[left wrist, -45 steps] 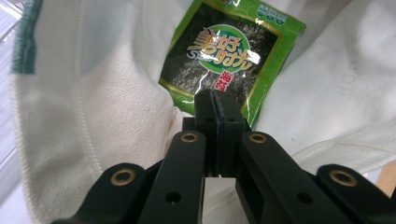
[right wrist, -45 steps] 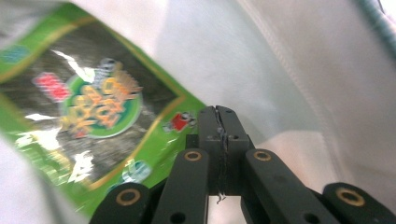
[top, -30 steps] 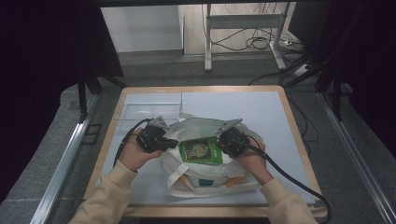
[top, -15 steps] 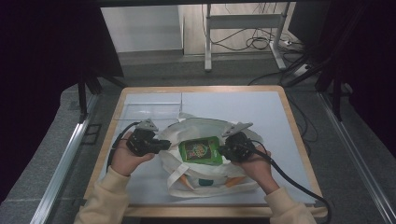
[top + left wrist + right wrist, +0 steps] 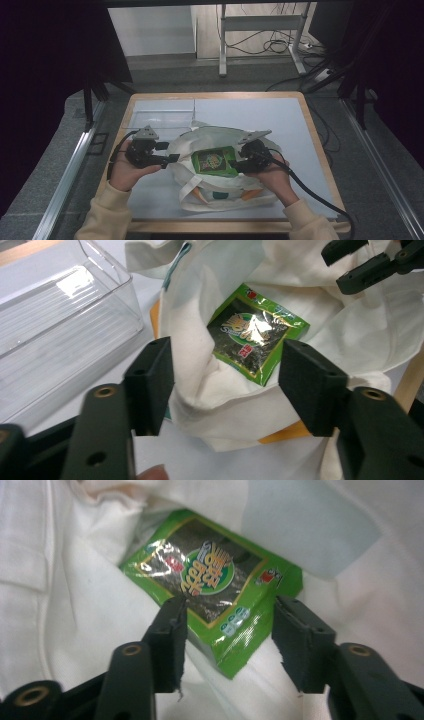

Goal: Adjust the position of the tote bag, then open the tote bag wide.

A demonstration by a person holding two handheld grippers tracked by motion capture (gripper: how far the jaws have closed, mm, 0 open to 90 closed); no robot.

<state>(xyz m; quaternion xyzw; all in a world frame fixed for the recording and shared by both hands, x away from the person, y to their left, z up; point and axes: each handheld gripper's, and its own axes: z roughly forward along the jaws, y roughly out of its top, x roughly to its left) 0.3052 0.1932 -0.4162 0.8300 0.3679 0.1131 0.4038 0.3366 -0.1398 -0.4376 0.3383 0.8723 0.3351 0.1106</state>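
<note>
We see table [image 5: 305, 125] with bare room behind white tote bag [image 5: 220, 192]. Clear plastic bin [image 5: 55, 335] beside bag's mouth. Green seaweed packet [image 5: 216, 161] lies inside bag. Left gripper [image 5: 172, 158], right gripper [image 5: 236, 165] flank mouth, jaws just spreading, pinching nothing.

A lab: bordered test table [image 5: 320, 150], dark curtains [image 5: 50, 75], floor cables [image 5: 272, 47]

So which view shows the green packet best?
The right gripper view: the packet lies close and its printed front shows, inside the bag. The left gripper view shows it smaller with glare; the high view shows it small, down in the bag's mouth.
</note>
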